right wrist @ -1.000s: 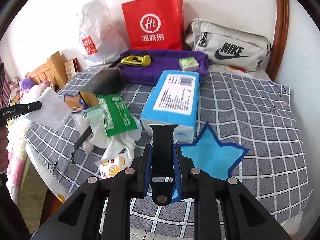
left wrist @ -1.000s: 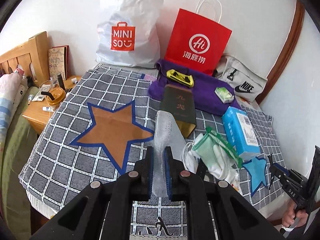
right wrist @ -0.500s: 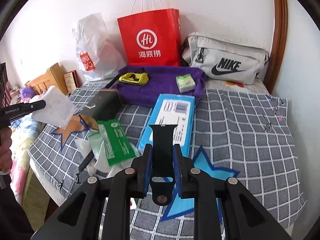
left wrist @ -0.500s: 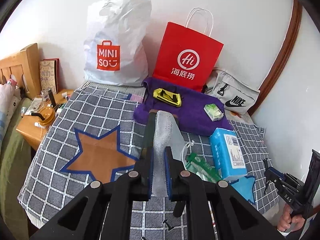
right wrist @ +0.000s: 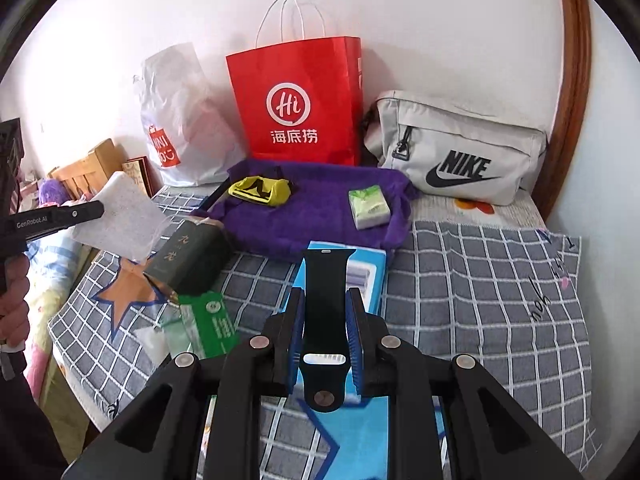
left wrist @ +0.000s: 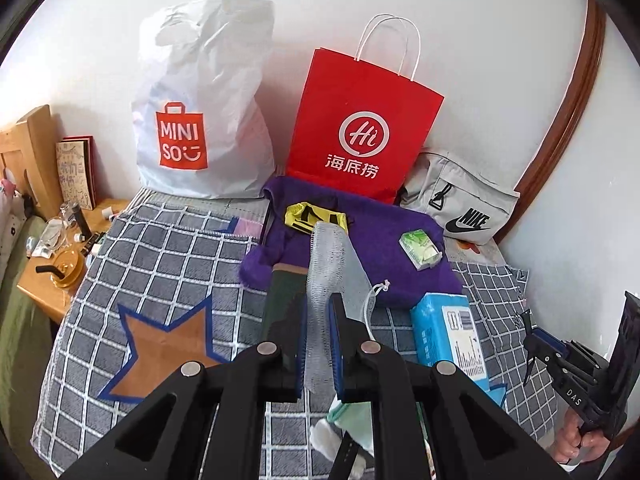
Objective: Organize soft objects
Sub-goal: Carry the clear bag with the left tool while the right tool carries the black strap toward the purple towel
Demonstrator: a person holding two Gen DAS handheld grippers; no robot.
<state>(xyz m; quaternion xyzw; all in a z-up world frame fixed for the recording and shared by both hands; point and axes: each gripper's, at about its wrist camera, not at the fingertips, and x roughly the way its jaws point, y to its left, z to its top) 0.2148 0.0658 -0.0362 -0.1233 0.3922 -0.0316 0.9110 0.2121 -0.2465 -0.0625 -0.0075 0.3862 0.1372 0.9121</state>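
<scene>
Up above the grey checked bedspread (left wrist: 168, 264), the left gripper (left wrist: 319, 344) is clamped on a white mesh pouch (left wrist: 326, 280), while the right gripper (right wrist: 325, 336) pinches a black rubber watch strap (right wrist: 325, 300) over the blue tissue pack (right wrist: 370, 276).

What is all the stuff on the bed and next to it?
Shopping bags: 2, white Miniso bag and red paper bag, against the wall.
Nike bag: 1, grey, back right.
Towel: 1, purple, holding a yellow pouch and green tissue pack.
Box: 1, dark green, mid-bed.
Tissue packet: 1, blue.
Star patches: 2, brown star, blue star.
Mesh pouch: 1, white, in left gripper.
Watch strap: 1, black, in right gripper.
</scene>
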